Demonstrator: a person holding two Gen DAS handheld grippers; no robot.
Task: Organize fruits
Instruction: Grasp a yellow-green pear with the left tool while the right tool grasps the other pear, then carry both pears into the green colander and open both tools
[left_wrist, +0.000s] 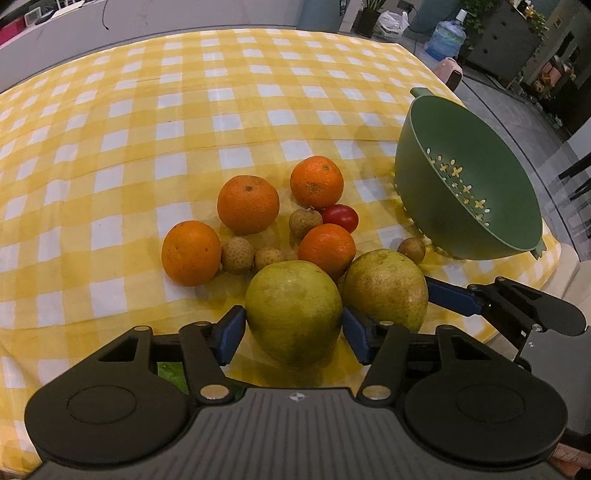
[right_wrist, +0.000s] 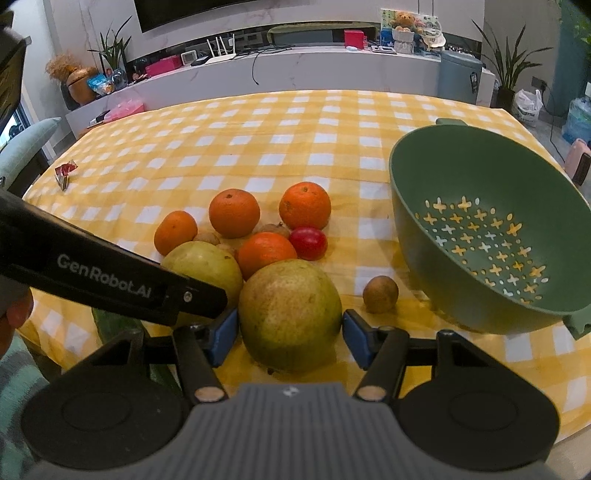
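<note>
Two big green fruits lie side by side at the near edge of a yellow checked tablecloth (left_wrist: 258, 110). My left gripper (left_wrist: 293, 318) is shut on the left green fruit (left_wrist: 293, 295), its blue pads pressing both sides. My right gripper (right_wrist: 290, 322) is shut on the right green fruit (right_wrist: 290, 295), which is also in the left wrist view (left_wrist: 388, 288). Behind them lie several oranges (left_wrist: 247, 205), a red fruit (left_wrist: 340, 217) and several small brown fruits (left_wrist: 237, 254). At the right stands a green colander (right_wrist: 424, 177), tilted and holding nothing.
One small brown fruit (right_wrist: 380, 293) lies alone between the right green fruit and the colander. A red wrapper (right_wrist: 65, 173) sits at the cloth's far left. The left gripper's black casing (right_wrist: 110, 275) crosses the right wrist view at the left, beside a person's hand (right_wrist: 16, 314).
</note>
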